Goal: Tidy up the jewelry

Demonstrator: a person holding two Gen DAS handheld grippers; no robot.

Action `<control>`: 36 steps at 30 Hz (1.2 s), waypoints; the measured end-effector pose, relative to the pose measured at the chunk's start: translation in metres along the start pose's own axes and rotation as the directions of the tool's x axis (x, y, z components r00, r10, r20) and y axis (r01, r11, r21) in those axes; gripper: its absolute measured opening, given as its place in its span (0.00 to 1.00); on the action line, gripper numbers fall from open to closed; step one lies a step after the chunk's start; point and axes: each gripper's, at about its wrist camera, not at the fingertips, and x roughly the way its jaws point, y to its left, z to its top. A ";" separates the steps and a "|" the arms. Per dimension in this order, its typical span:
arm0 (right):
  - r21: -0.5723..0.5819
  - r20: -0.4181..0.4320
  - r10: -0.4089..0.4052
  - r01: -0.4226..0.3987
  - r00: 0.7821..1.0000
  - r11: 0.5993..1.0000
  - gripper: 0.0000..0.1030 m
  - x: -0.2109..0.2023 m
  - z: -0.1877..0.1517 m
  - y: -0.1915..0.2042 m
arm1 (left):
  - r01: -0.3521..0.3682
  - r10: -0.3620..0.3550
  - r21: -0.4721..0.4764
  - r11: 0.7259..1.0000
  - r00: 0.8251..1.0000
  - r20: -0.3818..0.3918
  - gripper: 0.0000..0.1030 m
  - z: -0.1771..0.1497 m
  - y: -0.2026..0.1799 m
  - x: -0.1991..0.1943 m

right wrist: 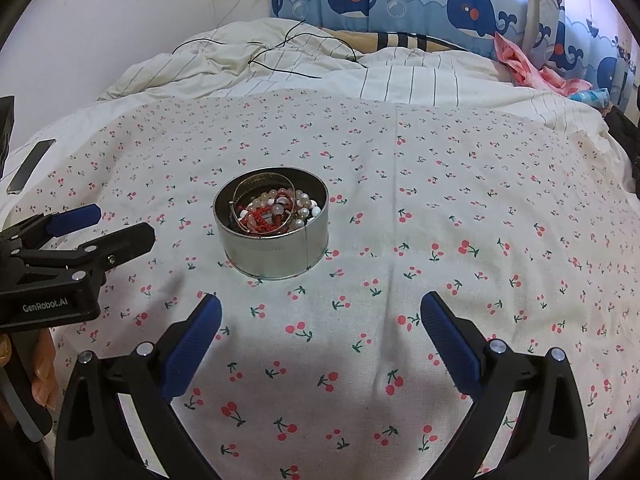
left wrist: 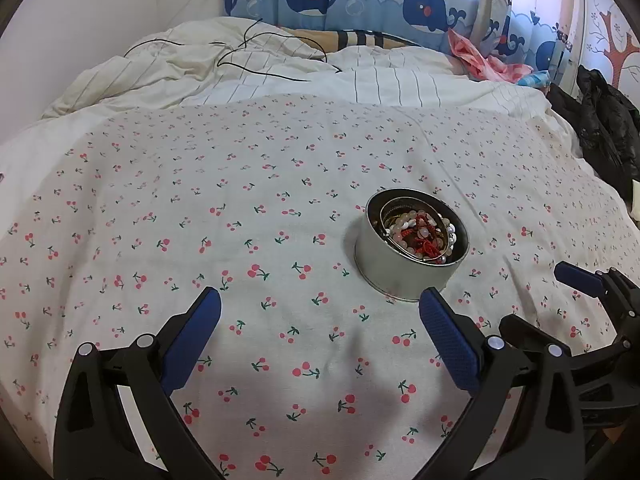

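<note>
Right wrist view: I hold both hand-held grippers, left (right wrist: 86,226) and right (right wrist: 320,320), spread apart and empty near the tin (right wrist: 272,240), ready for its jewelry (right wrist: 276,210).

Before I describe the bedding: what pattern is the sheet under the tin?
White sheet with small red cherries; right wrist view.

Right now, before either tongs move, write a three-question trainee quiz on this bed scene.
1. True or false: the round tin is lying tipped on its side.
2. What fills the tin? A) coins B) jewelry C) buttons
3. Fill in: the left tongs and right tongs both have their jaws ____.

Key: 1 false, it stands upright on the cherry-print sheet; 2 B, beaded strands and bangles; 3 open, gripping nothing.
</note>
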 end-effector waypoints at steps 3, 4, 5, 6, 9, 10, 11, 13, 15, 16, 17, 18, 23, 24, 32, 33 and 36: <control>-0.002 0.000 -0.003 0.003 1.000 1.000 0.93 0.000 0.000 0.000 | 0.000 0.000 -0.003 1.000 1.000 -0.002 0.93 0.000 0.001 0.001; -0.003 0.001 -0.005 0.005 1.000 1.000 0.93 0.000 0.000 0.000 | 0.000 0.000 -0.003 1.000 1.000 -0.002 0.93 0.000 0.001 0.001; -0.003 0.002 -0.006 0.006 1.000 1.000 0.93 0.000 0.000 0.000 | 0.000 0.000 -0.004 1.000 1.000 -0.001 0.93 0.000 0.001 0.001; -0.002 0.004 -0.006 0.006 1.000 1.000 0.93 0.000 0.000 0.001 | 0.000 0.000 -0.002 1.000 1.000 -0.001 0.93 0.000 0.001 0.001; -0.002 0.004 -0.007 0.007 1.000 1.000 0.93 0.000 0.000 0.000 | 0.001 -0.001 -0.002 1.000 1.000 -0.003 0.93 0.000 0.001 0.001; -0.002 0.004 -0.007 0.007 1.000 1.000 0.93 0.000 0.000 0.000 | 0.001 -0.001 -0.002 1.000 1.000 -0.004 0.93 0.000 0.001 0.001; -0.003 0.003 -0.007 0.007 1.000 1.000 0.93 0.000 0.000 0.000 | 0.001 -0.001 -0.002 1.000 1.000 -0.004 0.93 0.000 0.000 0.001; -0.002 0.004 -0.007 0.007 1.000 1.000 0.93 0.000 0.000 0.001 | 0.000 0.000 -0.002 1.000 1.000 -0.004 0.93 0.000 0.000 0.001; -0.003 0.004 -0.007 0.007 1.000 1.000 0.93 0.000 0.000 0.001 | 0.001 -0.001 -0.004 1.000 1.000 -0.005 0.93 0.000 0.001 0.002; -0.002 0.004 -0.007 0.007 1.000 1.000 0.93 0.000 0.000 0.001 | 0.000 -0.001 -0.005 1.000 1.000 -0.006 0.93 -0.001 0.000 0.002; -0.002 0.004 -0.008 0.008 1.000 1.000 0.93 0.000 0.000 0.001 | -0.002 0.002 -0.008 1.000 1.000 -0.007 0.93 -0.001 0.001 0.002; -0.002 0.004 -0.008 0.008 1.000 1.000 0.93 0.000 0.000 0.001 | -0.003 0.003 -0.011 1.000 1.000 -0.010 0.93 -0.001 0.001 0.003; -0.001 0.005 -0.019 0.019 1.000 1.000 0.93 0.001 -0.001 0.000 | -0.007 0.006 -0.018 1.000 1.000 -0.019 0.93 -0.001 0.002 0.005; -0.001 0.006 -0.020 0.020 1.000 1.000 0.93 0.001 -0.001 -0.001 | -0.009 0.008 -0.017 1.000 1.000 -0.018 0.93 -0.001 0.002 0.005; -0.002 0.004 -0.034 0.034 0.999 0.999 0.93 0.003 -0.001 -0.002 | 0.008 -0.009 -0.023 1.000 0.999 -0.040 0.93 -0.001 0.001 0.009; -0.002 0.004 -0.035 0.035 0.999 0.999 0.93 0.003 -0.001 -0.002 | 0.008 -0.009 -0.026 1.000 0.999 -0.048 0.93 0.000 0.001 0.010; -0.004 0.001 -0.035 0.035 0.999 0.999 0.93 0.003 -0.001 -0.001 | 0.007 -0.008 -0.024 1.000 0.999 -0.044 0.93 0.000 0.002 0.010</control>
